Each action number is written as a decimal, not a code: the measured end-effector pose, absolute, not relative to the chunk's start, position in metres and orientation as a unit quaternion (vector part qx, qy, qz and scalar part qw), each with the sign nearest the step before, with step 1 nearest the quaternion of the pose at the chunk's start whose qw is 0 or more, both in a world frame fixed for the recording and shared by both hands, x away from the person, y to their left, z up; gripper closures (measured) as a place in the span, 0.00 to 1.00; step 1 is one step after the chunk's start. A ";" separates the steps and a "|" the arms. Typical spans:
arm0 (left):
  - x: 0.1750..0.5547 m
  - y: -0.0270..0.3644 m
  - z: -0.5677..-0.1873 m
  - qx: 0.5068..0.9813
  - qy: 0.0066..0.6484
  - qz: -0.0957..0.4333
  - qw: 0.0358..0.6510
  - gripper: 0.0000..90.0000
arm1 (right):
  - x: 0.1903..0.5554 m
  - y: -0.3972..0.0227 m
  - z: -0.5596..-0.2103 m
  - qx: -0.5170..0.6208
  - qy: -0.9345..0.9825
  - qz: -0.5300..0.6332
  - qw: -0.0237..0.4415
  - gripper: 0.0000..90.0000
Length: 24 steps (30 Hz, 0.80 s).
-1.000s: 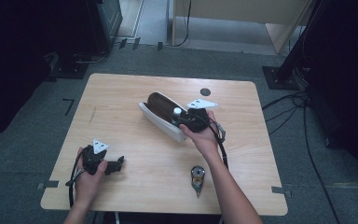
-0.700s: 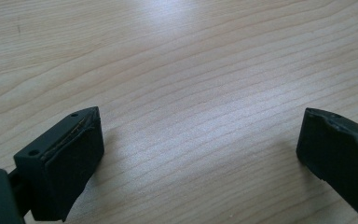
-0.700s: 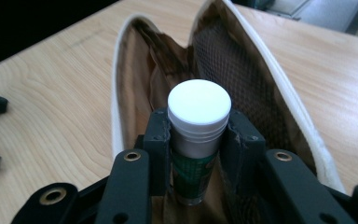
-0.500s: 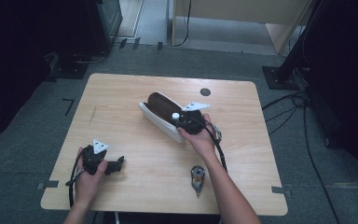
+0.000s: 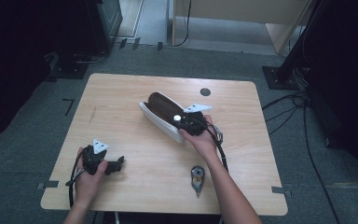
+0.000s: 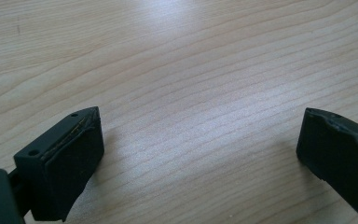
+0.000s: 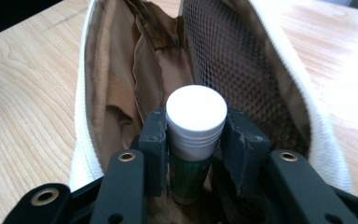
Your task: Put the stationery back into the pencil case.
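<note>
The right gripper (image 7: 196,140) has just eased its jaws a touch wider, though the pads seem to clasp the glue stick (image 7: 195,140) still: smooth white cap, green barrel, upright inside the open pouch (image 7: 279,88). Since a second ago it has nudged toward the pouch's near end. Pouch: ribbed white shell, brown cloth lining, mesh pocket. The left gripper (image 6: 200,154) rests wide apart on pale woodgrain table (image 6: 177,60).
</note>
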State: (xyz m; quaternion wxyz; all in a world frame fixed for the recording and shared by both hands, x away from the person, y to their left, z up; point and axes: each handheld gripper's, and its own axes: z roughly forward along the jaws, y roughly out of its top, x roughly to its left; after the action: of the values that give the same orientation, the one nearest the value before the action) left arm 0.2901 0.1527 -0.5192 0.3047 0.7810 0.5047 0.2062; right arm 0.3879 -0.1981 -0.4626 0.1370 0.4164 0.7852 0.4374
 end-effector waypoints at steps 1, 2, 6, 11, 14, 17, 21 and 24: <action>0.290 0.153 -0.519 0.781 0.505 0.206 0.305 0.01 | 0.387 -0.198 -0.461 0.416 0.784 0.440 0.138 0.70; 0.290 0.153 -0.519 0.781 0.505 0.206 0.305 0.01 | 0.387 -0.199 -0.460 0.415 0.783 0.442 0.137 0.71; 0.290 0.153 -0.519 0.781 0.505 0.206 0.305 0.01 | 0.386 -0.198 -0.459 0.410 0.786 0.441 0.141 0.72; 0.290 0.153 -0.519 0.781 0.505 0.206 0.305 0.01 | 0.385 -0.200 -0.457 0.413 0.779 0.450 0.143 0.68; 0.290 0.153 -0.519 0.781 0.505 0.206 0.305 0.01 | 0.382 -0.201 -0.454 0.412 0.777 0.453 0.146 0.71; 0.290 0.153 -0.519 0.781 0.505 0.206 0.305 0.01 | 0.381 -0.202 -0.451 0.407 0.778 0.455 0.149 0.72; 0.290 0.153 -0.519 0.781 0.505 0.206 0.305 0.01 | 0.381 -0.201 -0.451 0.402 0.780 0.454 0.151 0.73; 0.290 0.153 -0.519 0.781 0.505 0.206 0.305 0.01 | 0.381 -0.199 -0.452 0.399 0.781 0.455 0.155 0.73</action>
State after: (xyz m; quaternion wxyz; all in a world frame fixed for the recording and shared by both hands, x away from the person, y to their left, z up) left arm 0.2902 0.1527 -0.5192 0.3047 0.7810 0.5047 0.2061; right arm 0.3813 -0.1993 -0.4516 0.1549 0.3992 0.7807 0.4551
